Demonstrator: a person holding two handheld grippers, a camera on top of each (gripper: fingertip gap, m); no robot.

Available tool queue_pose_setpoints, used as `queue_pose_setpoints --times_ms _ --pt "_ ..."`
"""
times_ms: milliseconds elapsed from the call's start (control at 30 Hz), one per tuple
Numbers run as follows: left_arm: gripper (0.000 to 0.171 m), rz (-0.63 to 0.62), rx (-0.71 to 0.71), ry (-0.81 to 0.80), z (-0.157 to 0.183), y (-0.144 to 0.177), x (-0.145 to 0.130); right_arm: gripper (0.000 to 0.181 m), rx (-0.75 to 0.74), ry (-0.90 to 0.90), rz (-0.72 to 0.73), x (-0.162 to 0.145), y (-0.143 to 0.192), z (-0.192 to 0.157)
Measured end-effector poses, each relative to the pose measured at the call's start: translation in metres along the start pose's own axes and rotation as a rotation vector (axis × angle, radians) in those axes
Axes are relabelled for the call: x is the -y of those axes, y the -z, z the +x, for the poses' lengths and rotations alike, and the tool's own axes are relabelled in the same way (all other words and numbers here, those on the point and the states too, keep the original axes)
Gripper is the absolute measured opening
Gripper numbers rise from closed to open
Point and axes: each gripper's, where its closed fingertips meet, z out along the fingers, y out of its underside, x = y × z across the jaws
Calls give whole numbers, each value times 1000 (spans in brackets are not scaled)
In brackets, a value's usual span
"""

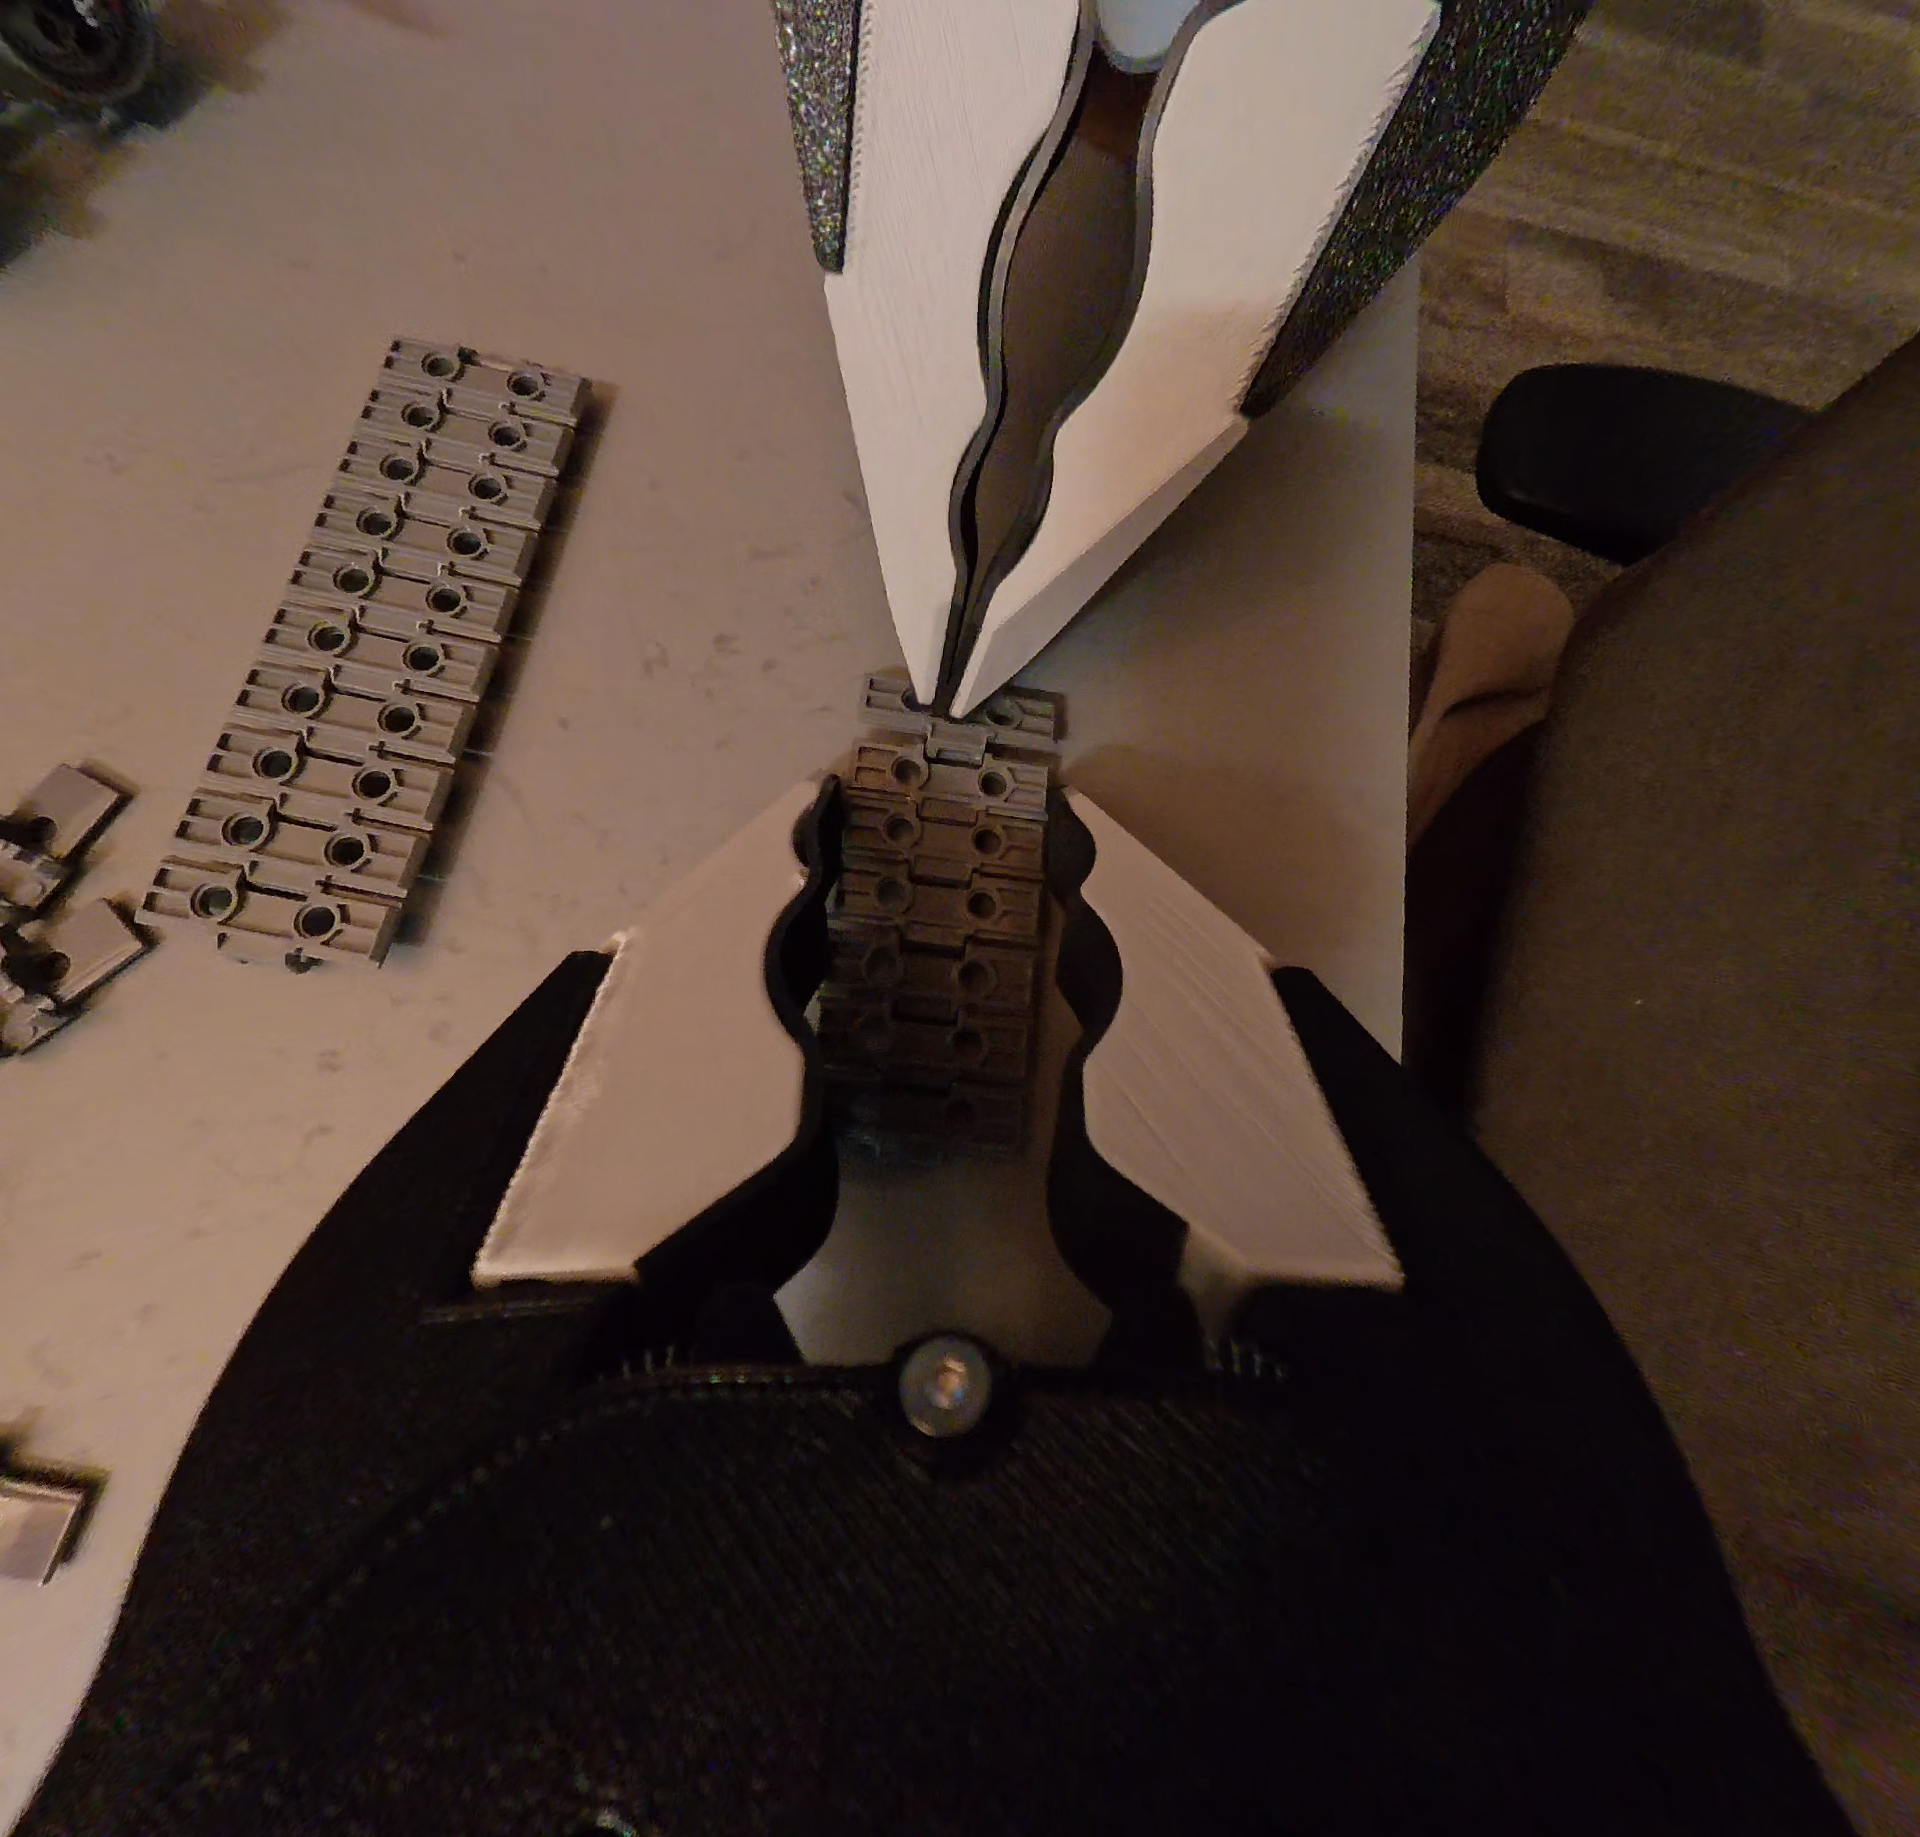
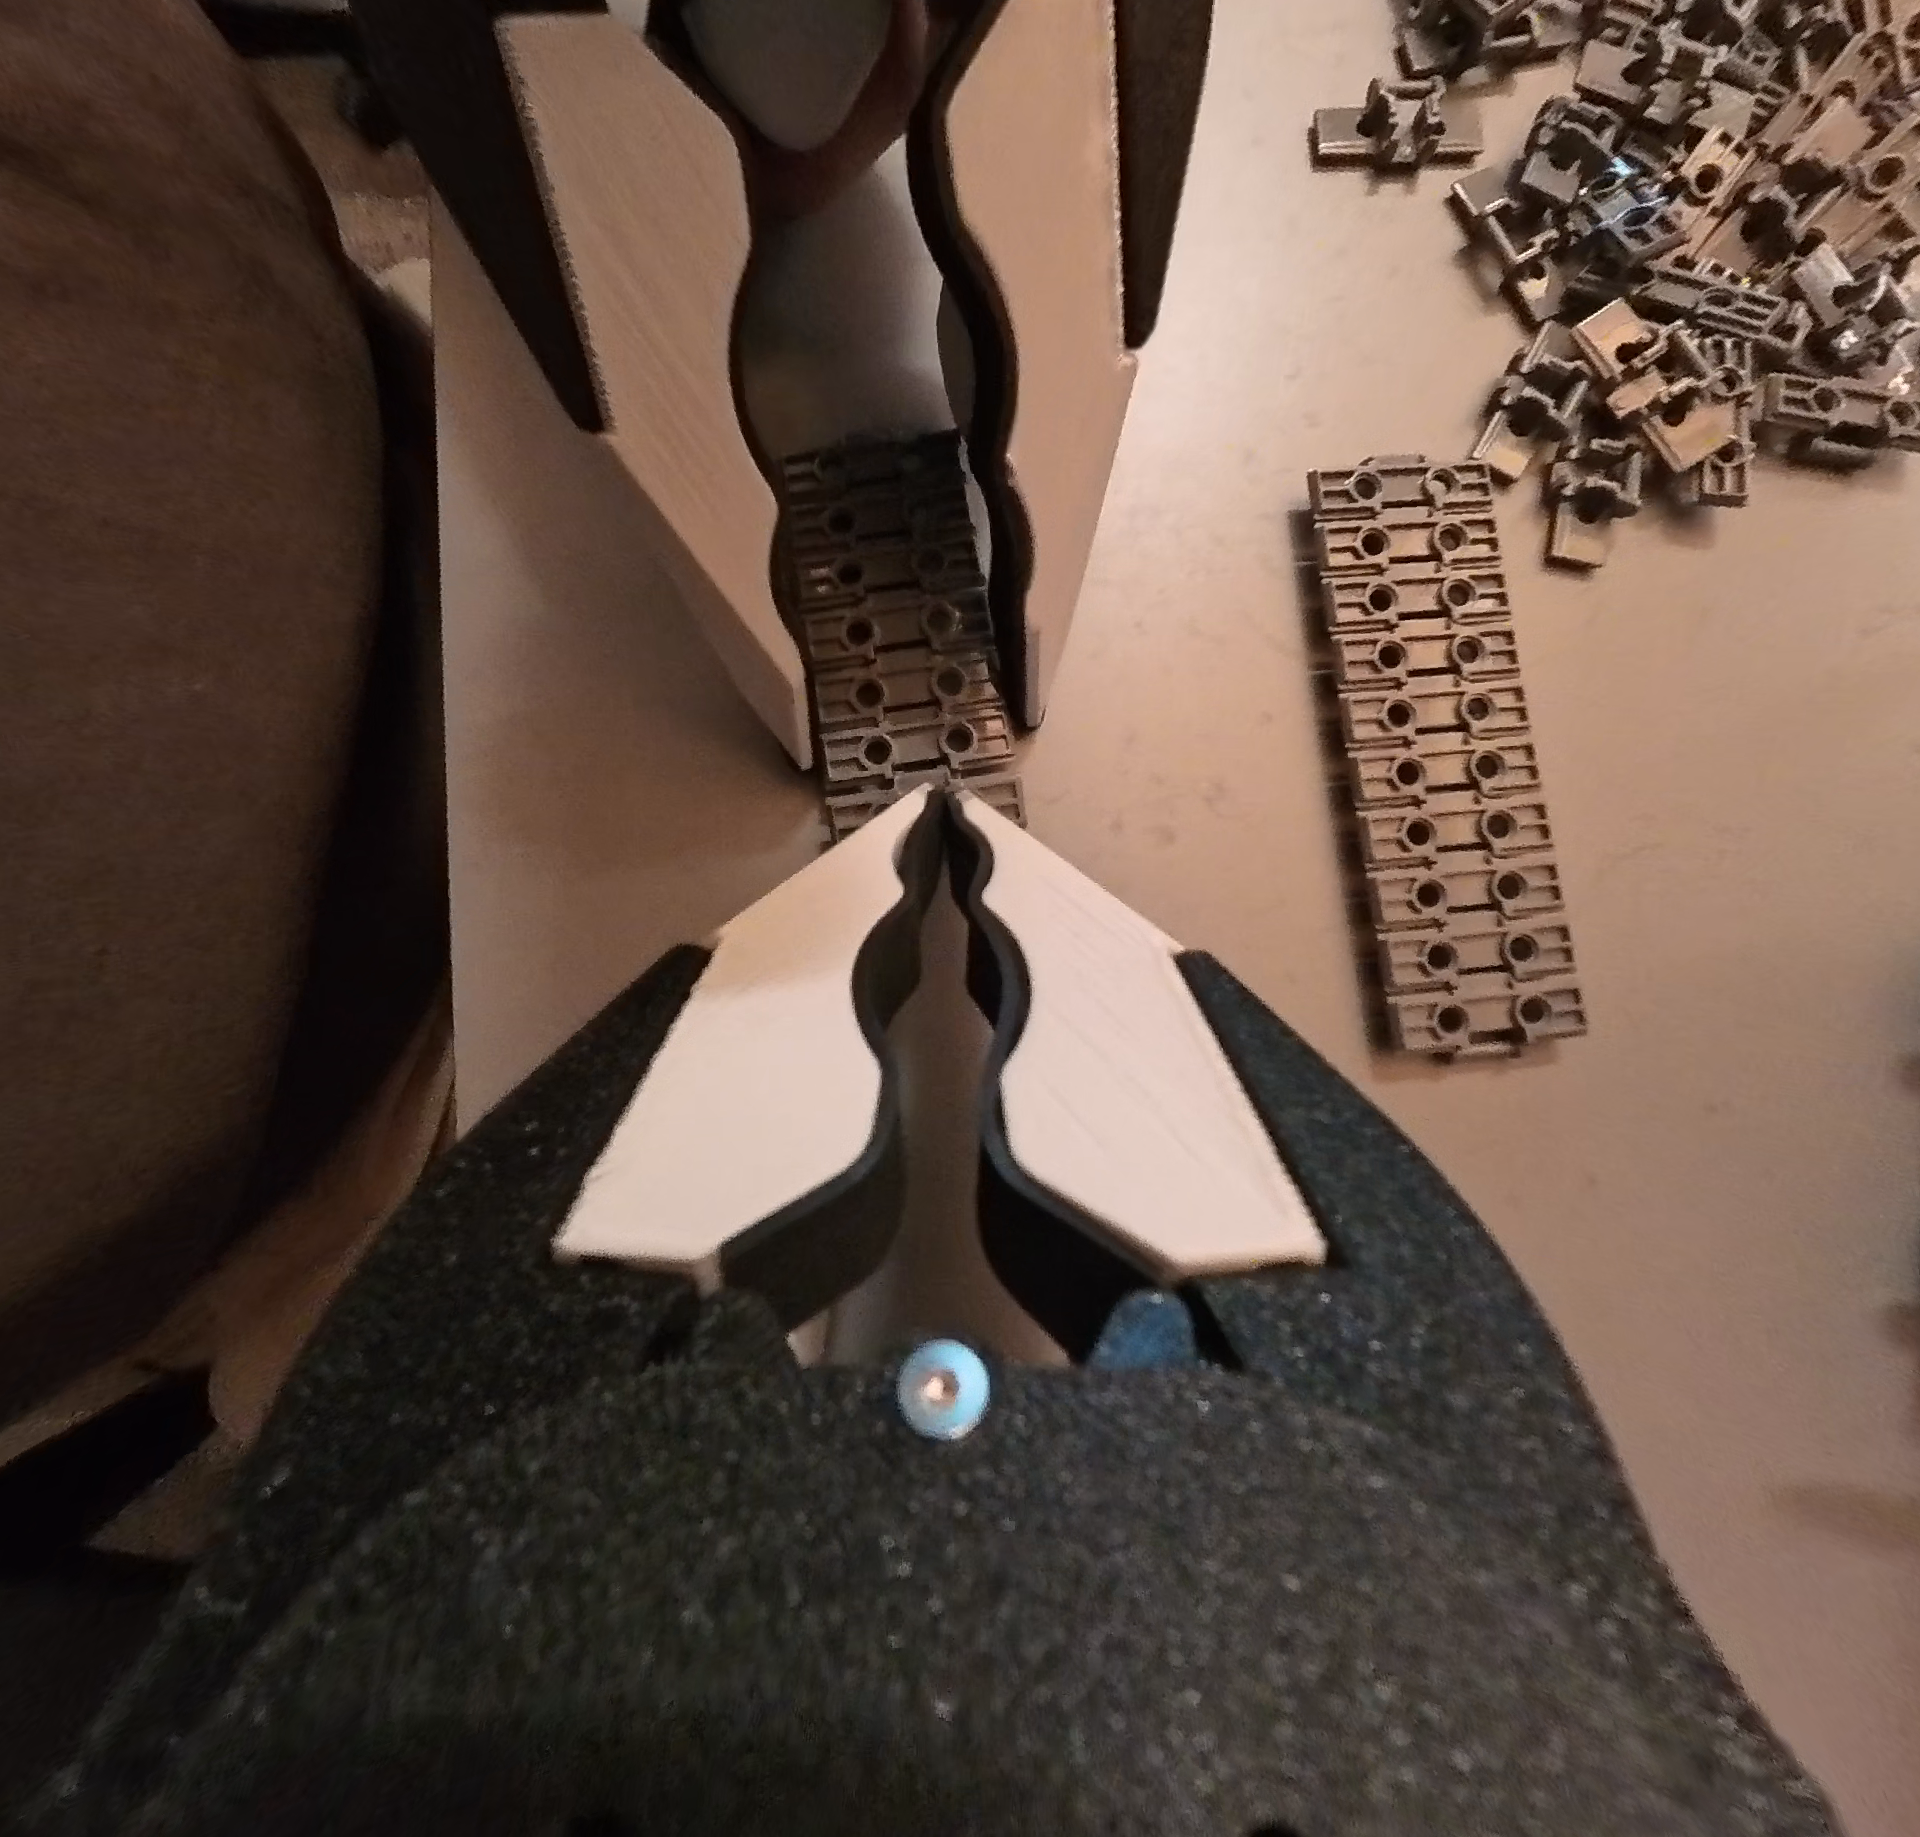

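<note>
Left tongs [image 1: 940,800] clamped around grey link strip [image 1: 940,914]; right tongs [image 2: 940,800] pinching its end link [image 1: 1023,712].

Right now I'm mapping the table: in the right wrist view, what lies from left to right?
Held strip of links, between the left gripper's fingers → flat strip of links → pile of loose links.

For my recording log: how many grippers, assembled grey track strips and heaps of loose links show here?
Grippers: 2, the left gripper shut on the short track strip, the right gripper shut, tips at that strip's end link.
Assembled track strips: 2, the short one and the long track strip lying on the white table.
Heaps of loose links: 1.
Total: 5.
</note>
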Motion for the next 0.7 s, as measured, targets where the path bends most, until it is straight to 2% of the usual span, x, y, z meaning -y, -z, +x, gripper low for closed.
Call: queue_pose_setpoints --times_ms 167,300,533,700 --pt "36 0 -14 13 0 0 0 0 -8 15 -86 -1 -1 -1" --pt "36 0 -20 16 0 0 0 0 -68 114 -179 -1 -2 -1" --pt "35 -1 -32 13 1 -1 1 0 -55 139 -224 0 -4 0" --pt "35 -4 -13 -9 1 -1 0 0 -98 218 -328 1 -6 0"
